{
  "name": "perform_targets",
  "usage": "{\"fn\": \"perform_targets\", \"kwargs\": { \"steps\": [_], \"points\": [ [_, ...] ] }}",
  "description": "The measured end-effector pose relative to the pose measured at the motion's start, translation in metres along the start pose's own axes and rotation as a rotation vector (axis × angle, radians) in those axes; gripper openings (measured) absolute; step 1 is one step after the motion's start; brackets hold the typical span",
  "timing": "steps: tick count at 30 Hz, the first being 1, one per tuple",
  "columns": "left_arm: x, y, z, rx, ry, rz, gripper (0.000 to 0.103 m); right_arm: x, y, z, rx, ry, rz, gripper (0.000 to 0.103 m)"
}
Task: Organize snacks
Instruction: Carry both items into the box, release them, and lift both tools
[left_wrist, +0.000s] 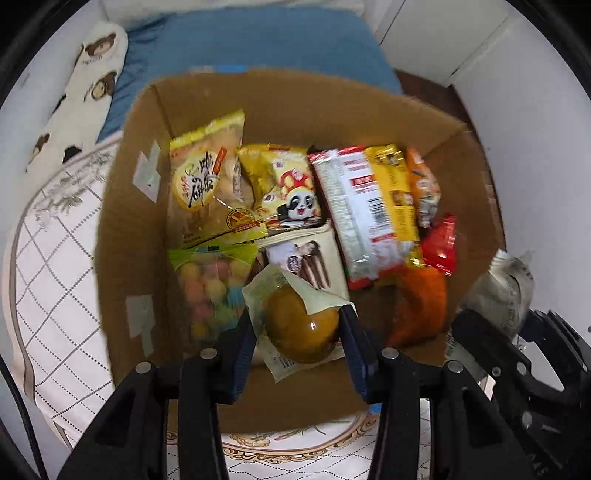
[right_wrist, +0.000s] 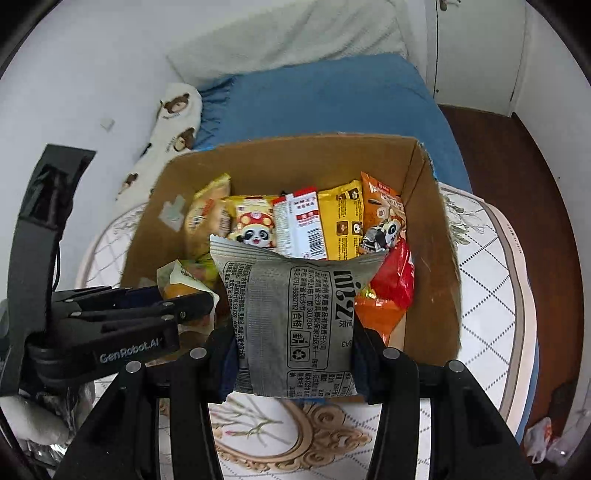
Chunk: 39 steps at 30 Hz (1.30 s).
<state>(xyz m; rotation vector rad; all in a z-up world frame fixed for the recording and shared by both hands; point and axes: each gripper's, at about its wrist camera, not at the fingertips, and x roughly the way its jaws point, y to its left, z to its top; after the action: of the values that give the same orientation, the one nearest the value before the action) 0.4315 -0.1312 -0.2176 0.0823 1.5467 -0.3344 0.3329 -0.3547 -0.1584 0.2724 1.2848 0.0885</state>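
Cardboard makes up the open box that both hands hang over, and the coming move turns on how each held packet lies against that opening. On the left, the left gripper points nearly straight down into the box, its two blue pads closed on a clear wrapper holding a round brown bun; the bun sits directly above the near-left part of the box floor, over the bag of pastel candy balls and the cream chocolate-stick box, so its way in looks to be plainly downward. Further right in that view stand the yellow cracker bag, the panda packet, the white and yellow noodle pack and the orange and red packets against the right wall. On the right, the right gripper is clamped across the lower half of a grey printed pouch, whose long axis runs up along the fingers, top edge toward the far wall. That pouch hovers over the near rim of the box, not yet inside, tilted forward, and the left gripper sits just beside it to its left. By my reading the left hand is the one already over free floor, while the pouch still needs to go forward and down toward the near-right gap beside the red packet
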Motion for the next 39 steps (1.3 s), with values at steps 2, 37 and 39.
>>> {"fn": "perform_targets", "kwargs": {
  "steps": [2, 37, 39],
  "points": [
    [0.013, 0.003, 0.003, -0.017, 0.032, 0.000, 0.042, 0.018, -0.003, 0.003, 0.002, 0.031, -0.004, 0.052],
    [-0.031, -0.006, -0.039, 0.007, -0.134, 0.129, 0.086, 0.011, -0.026, -0.013, 0.028, 0.037, -0.171, 0.101],
    [-0.040, -0.007, -0.045, 0.007, -0.167, 0.132, 0.086, 0.000, -0.024, -0.018, 0.023, 0.014, -0.174, 0.101]
  ]
}}
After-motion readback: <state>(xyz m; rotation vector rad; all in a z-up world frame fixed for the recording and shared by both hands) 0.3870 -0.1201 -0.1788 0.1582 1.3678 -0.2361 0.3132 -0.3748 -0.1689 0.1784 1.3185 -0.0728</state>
